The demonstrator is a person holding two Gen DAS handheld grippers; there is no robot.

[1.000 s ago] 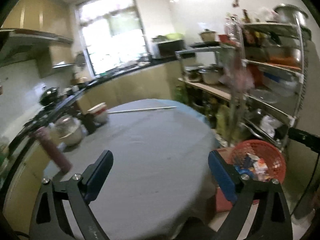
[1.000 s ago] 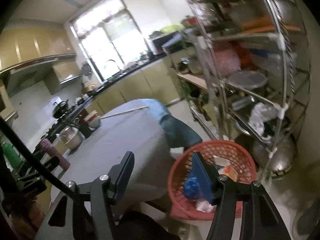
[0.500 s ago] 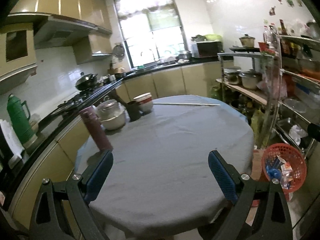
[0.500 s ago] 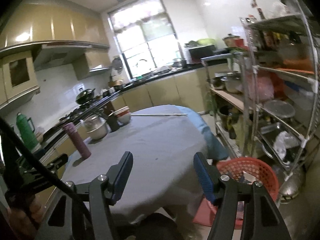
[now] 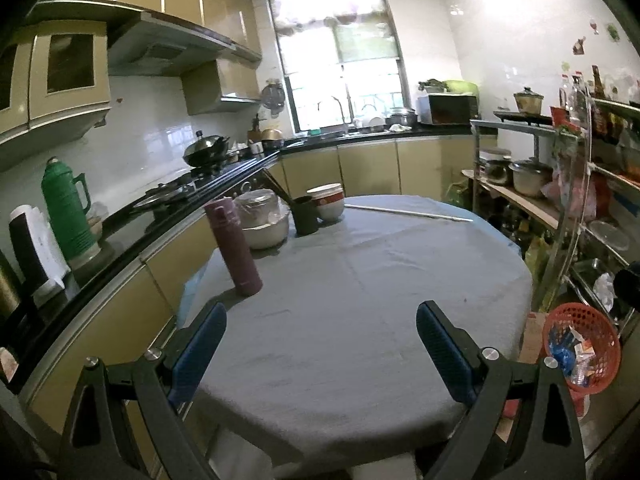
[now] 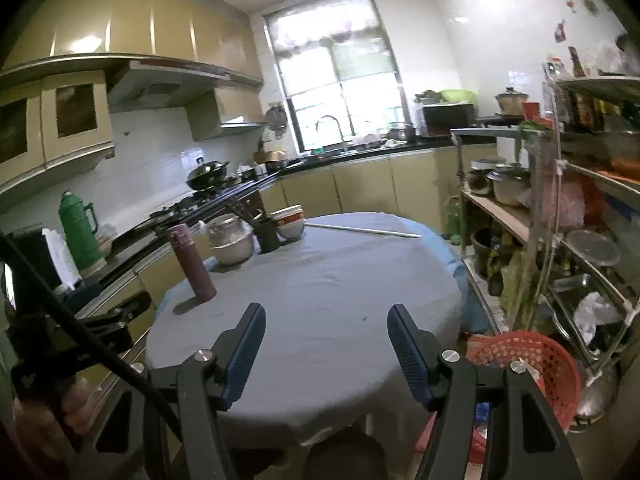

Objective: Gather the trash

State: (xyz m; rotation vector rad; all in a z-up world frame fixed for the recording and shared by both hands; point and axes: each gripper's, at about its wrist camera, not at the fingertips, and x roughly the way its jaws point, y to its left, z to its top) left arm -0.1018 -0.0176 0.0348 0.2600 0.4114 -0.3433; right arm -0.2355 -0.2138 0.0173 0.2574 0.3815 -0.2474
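Both tools are up above the near edge of the round counter [image 5: 360, 300] with the grey cloth, and neither one is carrying anything: the left tool [image 5: 320, 350] has its blue pads spread wide, and the right tool [image 6: 326, 354] is spread apart too with only cloth showing in the gap. From the right wrist view you can also see the left tool's black frame off at the left edge with a hand [image 6: 44, 412] wrapped round the handle. Trash is all sitting in the red mesh basket [image 5: 600, 344] on the floor, just beside the counter on its right side, at the foot of the metal shelf rack [image 5: 576, 208]; there are crumpled wrappers [image 5: 570, 354] in there, blue, white and a bit of orange, can't tell what they actually are. In the right wrist view the same basket [image 6: 532, 360] is partly hidden behind the tool's right finger. On the far left part of the counter: a maroon flask [image 5: 234, 246] standing upright on its own, then a white pot with a lid [image 5: 262, 220], a dark cup [image 5: 305, 216] and stacked bowls [image 5: 328, 202] bunched close together behind it. A long thin rod [image 5: 408, 213] lies flat near the far edge. Green thermos [image 5: 66, 216] is over on the kitchen worktop to the left, well apart from all that
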